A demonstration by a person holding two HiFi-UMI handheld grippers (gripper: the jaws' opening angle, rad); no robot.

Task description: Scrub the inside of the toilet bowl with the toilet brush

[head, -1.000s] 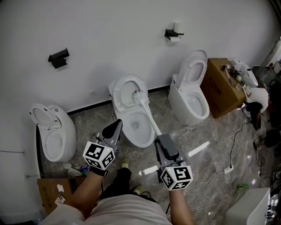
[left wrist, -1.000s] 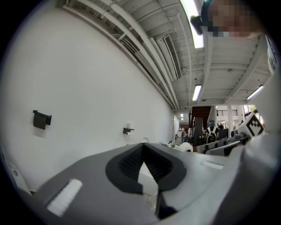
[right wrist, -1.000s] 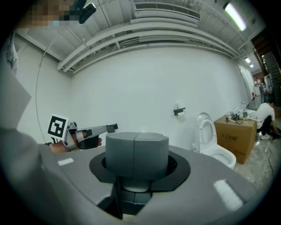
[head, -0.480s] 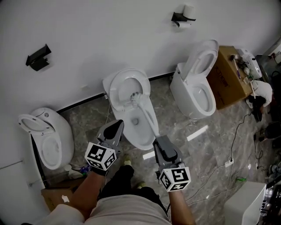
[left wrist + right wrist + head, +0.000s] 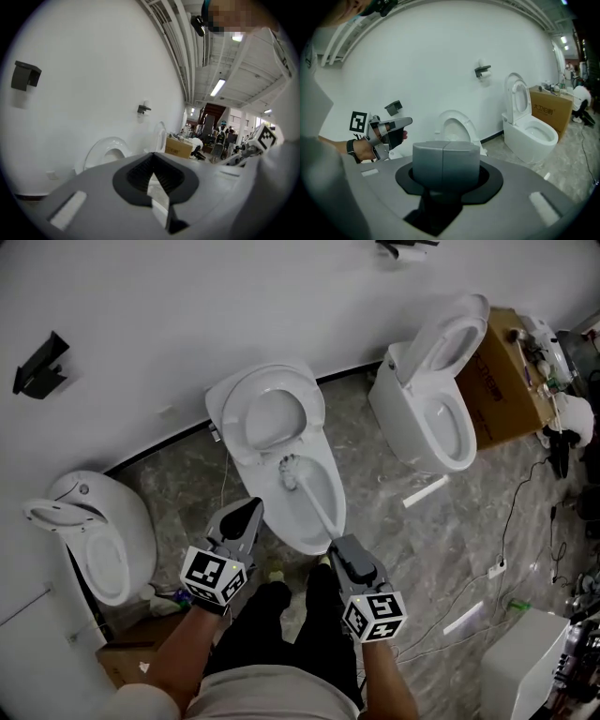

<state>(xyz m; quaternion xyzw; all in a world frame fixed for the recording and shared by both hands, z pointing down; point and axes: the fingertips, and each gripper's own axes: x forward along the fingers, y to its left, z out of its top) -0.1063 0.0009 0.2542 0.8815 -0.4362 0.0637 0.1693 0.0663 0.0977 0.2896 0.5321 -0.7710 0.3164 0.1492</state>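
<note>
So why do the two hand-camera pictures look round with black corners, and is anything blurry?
Left gripper view: a very wide lens, so the frame is round and black-edged, the wall bows, and the ceiling lamp glares. Right gripper view: the same round frame, with its tongs soft because they are so close. Head view: dim, even light, with the toilet brush fairly sharp.

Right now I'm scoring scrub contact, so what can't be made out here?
Head view: whether toilet brush bristles touch the toilet bowl; too small.
Right gripper view: brush hidden behind the right gripper.
Left gripper view: bowl interior blocked by the left gripper.
</note>
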